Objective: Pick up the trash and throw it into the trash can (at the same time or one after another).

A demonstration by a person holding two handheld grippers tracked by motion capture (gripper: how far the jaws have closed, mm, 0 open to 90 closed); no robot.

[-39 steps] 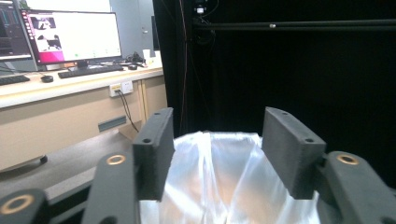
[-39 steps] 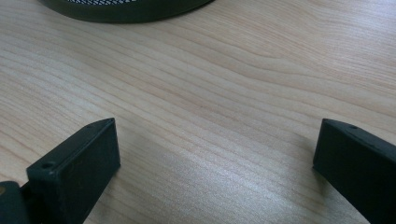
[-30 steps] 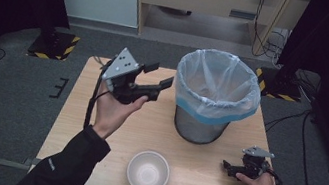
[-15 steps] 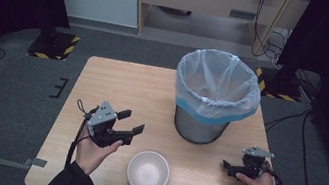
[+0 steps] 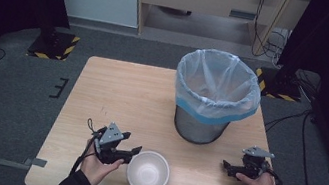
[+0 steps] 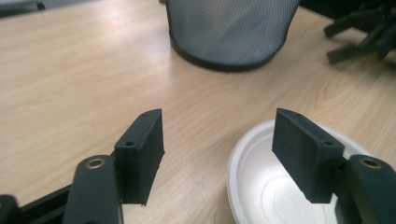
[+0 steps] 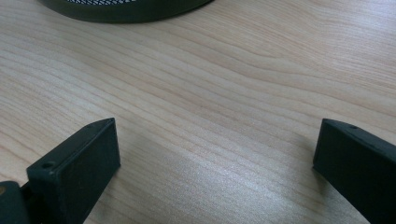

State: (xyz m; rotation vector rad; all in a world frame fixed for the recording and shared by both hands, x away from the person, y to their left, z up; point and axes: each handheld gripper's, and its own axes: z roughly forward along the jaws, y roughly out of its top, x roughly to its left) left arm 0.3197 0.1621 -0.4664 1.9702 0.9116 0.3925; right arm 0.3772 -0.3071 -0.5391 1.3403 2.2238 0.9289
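Left tool (image 5: pixel 135 150): released, jaws apart with nothing pressed between them; they have just been closing a little. It lies low over the bench in the person's left hand (image 5: pixel 98 165), tips aimed at the bowl's left rim.
Left tool contact: in the left gripper view one jaw hangs over the bowl's rim and the other over bare wood; whether a pad touches the rim I cannot tell.
Bowl (image 5: pixel 148 172): white, round and empty, upright with its mouth up, on the near middle of the bench just beside the left tool's tips. Being round, it has no long axis.
Bowl, close up (image 6: pixel 261 186): its shallow inside shows pale rings at the bottom.
Right tool (image 5: pixel 227 167): released, jaws spread wide over bare wood and holding nothing. It sits near the right near corner in the right hand (image 5: pixel 259 181), tips pointing toward the bowl but well apart from it.
Bin (image 5: pixel 200 124): a dark mesh waste bin lined with a pale bag (image 5: pixel 217 83) folded over its rim, upright behind the bowl and between the two tools.
Way in: bare wood lies between the left tool and the bowl.
Bench (image 5: pixel 117 89): light wood.
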